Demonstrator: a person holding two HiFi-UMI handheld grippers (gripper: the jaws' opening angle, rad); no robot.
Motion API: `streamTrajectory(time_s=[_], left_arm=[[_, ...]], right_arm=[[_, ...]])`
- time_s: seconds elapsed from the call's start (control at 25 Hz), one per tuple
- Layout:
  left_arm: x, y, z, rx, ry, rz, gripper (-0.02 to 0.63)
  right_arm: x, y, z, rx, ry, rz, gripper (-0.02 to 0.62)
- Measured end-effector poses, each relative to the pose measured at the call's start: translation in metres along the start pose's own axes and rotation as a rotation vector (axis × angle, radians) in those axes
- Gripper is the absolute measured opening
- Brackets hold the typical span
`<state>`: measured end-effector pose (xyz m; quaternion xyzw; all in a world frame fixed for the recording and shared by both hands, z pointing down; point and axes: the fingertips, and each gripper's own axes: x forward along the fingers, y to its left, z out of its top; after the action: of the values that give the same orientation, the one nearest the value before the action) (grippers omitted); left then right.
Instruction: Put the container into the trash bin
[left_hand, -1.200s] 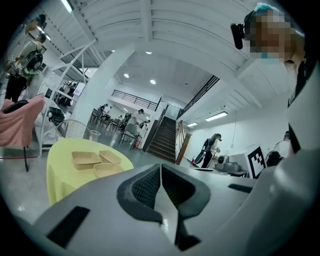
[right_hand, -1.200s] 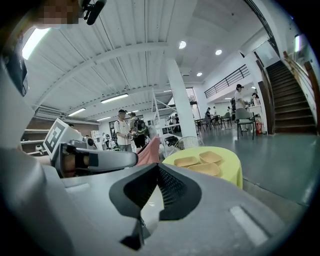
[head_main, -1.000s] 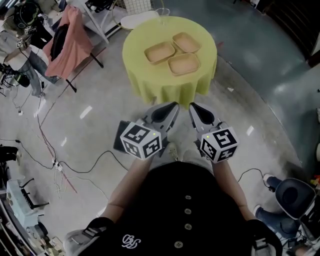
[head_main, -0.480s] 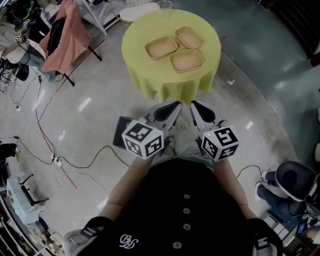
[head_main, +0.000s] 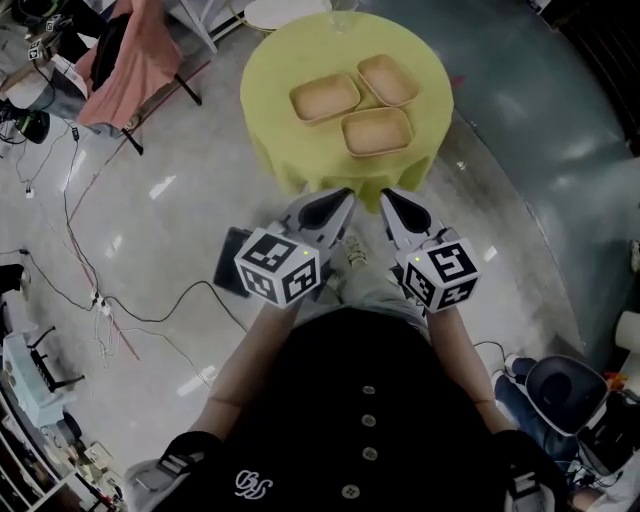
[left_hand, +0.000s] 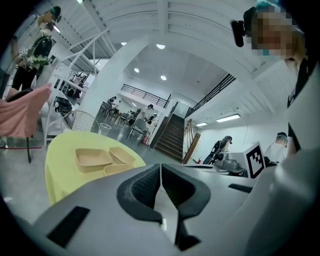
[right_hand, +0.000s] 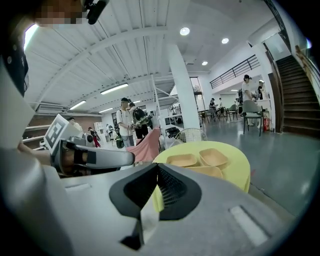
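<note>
Glossy floor; round yellow-draped table; three tan rectangular containers.

Matt cloth, glossy floor
Yellow-green tablecloth soft, matt; tan containers matt, fibre-like; grey floor polished, reflective.

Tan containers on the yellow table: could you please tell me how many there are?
3 containers: one at the left, one at the far right, one at the near edge; none seem hidden.
</note>
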<state>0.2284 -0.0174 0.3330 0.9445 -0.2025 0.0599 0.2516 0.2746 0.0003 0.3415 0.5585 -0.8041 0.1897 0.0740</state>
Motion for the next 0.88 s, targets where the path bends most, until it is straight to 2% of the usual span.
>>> streamTrajectory(time_s=[0.16, 0.32, 0.52, 0.68, 0.88], left_arm=[[0.019, 0.017, -0.003, -0.028, 0.012, 0.031, 0.020], [0.037, 0.043, 0.001, -0.054, 0.003, 0.088, 0.020], [0.060, 0.063, -0.001, -0.073, 0.020, 0.116, 0.020], [0.071, 0.077, 0.004, -0.120, 0.033, 0.150, 0.020], [0.071, 0.095, 0.007, -0.176, 0.039, 0.193, 0.020]], right_arm=[[0.019, -0.020, 0.000, -0.098, 0.054, 0.021, 0.003], [0.041, -0.043, 0.001, -0.154, 0.098, 0.034, 0.003], [0.068, -0.072, -0.001, -0.172, 0.159, 0.055, 0.003], [0.087, -0.087, 0.003, -0.211, 0.223, 0.073, 0.004], [0.107, -0.085, 0.007, -0.231, 0.291, 0.129, 0.005]])
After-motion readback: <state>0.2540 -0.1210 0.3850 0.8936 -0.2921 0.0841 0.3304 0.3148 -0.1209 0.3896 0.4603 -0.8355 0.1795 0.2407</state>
